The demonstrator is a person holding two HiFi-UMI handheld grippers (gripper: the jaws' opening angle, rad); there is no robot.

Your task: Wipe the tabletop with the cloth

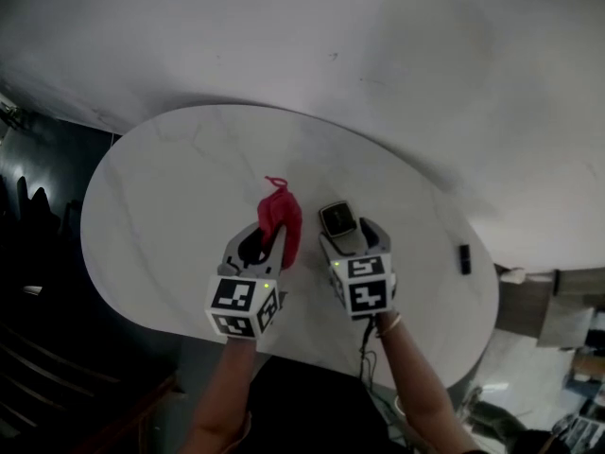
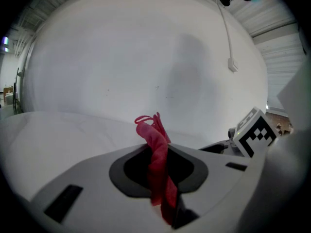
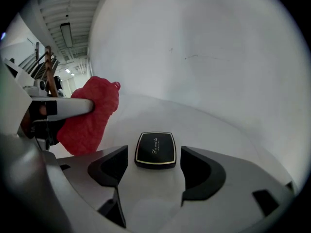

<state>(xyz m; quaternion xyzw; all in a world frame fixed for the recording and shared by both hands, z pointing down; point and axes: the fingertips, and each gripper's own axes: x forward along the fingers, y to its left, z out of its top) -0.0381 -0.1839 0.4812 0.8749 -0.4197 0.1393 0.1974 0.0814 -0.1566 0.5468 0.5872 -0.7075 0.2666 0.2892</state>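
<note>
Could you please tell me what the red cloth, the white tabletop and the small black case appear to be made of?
The red cloth looks like soft woven fabric, matte, since it crumples into folds. The tabletop seems smooth stone or a marble-look laminate: white with faint grey veins. The black case appears glossy hard plastic with a gilt rim, though metal is possible.

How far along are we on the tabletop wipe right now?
Done: the red cloth is clamped in the left gripper. In hand: the right gripper stands open with a black compact case at its jaw tips, not gripped. Left: the wiping itself. The white tabletop shows no mark of a pass, and the case sits on it.
</note>
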